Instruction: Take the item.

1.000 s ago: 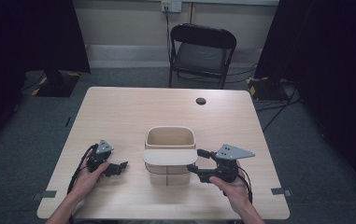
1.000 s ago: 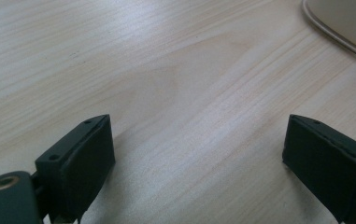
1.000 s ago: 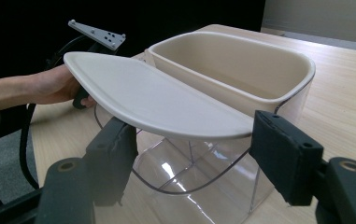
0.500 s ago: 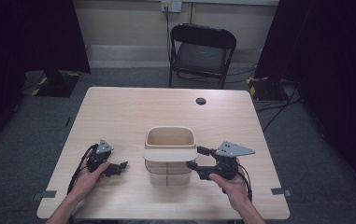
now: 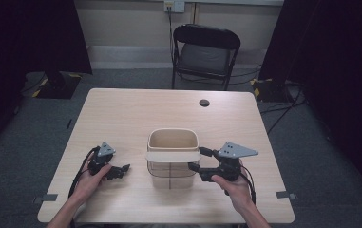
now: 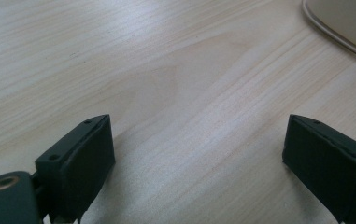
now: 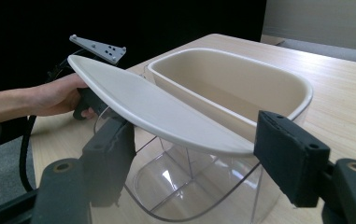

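1. Right gripper (image 5: 198, 160): I hold it level at the right side of the clear container (image 5: 171, 175). Its jaws stand apart and have just been opening; in the right gripper view the near end of the lid (image 7: 157, 109) lies between them, and I cannot tell whether either pad touches it.

2. Lid (image 5: 173, 156): cream, flat, oval. It lies tilted across the front rim of the container, partly off the opening.

3. Clear container: transparent walls with a cream insert (image 7: 231, 88) seated in its top. It stands upright on the table, slightly nearer my edge than the middle.

4. Left gripper (image 5: 121, 169): I rest it on the table to the left of the container, well apart from it. Its jaws are wide apart with nothing but bare wood between them. A corner of the container's base (image 6: 348, 23) shows at the top right of the left gripper view.

5. Table (image 5: 121, 114): pale wood-grain top, rectangular. A small dark round disc (image 5: 204, 102) lies beyond the container, near the far edge.

6. Room: grey carpet floor (image 5: 311, 156) around the table. A black folding chair (image 5: 206, 54) stands beyond the container, past the far edge. A wall socket (image 5: 174, 5) with a cable sits on the pale wall behind the chair. Dark curtains (image 5: 26, 38) hang at both sides.
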A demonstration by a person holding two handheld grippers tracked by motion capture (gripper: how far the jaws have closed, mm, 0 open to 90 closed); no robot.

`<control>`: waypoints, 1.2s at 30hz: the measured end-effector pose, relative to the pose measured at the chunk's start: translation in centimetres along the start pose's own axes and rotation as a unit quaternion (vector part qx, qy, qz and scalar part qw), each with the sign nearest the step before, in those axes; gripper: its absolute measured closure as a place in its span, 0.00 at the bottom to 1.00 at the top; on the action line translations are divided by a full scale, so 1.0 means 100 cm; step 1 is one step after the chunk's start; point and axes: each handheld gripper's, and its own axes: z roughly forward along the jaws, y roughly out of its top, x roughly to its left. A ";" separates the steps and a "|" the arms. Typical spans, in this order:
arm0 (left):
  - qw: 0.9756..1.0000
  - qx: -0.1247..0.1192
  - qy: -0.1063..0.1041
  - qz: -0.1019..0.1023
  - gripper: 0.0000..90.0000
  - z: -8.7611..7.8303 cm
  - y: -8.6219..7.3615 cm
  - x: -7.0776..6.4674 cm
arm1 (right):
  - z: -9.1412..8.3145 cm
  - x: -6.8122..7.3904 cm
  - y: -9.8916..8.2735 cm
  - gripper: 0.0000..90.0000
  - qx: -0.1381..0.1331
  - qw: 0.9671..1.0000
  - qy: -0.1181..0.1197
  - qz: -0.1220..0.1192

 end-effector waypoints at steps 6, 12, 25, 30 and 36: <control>1.000 0.000 0.000 0.000 0.09 0.000 0.000 0.000 | 0.001 0.000 0.002 0.35 -0.001 1.000 0.002 -0.002; 1.000 0.000 0.001 0.000 0.09 0.000 0.000 0.000 | 0.002 0.001 0.005 0.37 -0.003 1.000 0.003 -0.006; 1.000 0.000 0.000 0.000 0.09 0.000 0.000 0.000 | 0.005 0.002 0.009 0.42 -0.002 1.000 0.007 -0.005; 1.000 0.000 0.000 0.000 0.09 0.000 0.000 0.000 | 0.006 0.003 0.012 0.44 -0.005 1.000 0.009 -0.008; 1.000 0.000 0.000 0.000 0.09 0.000 0.000 0.000 | 0.009 0.003 0.016 0.47 -0.011 1.000 0.015 -0.007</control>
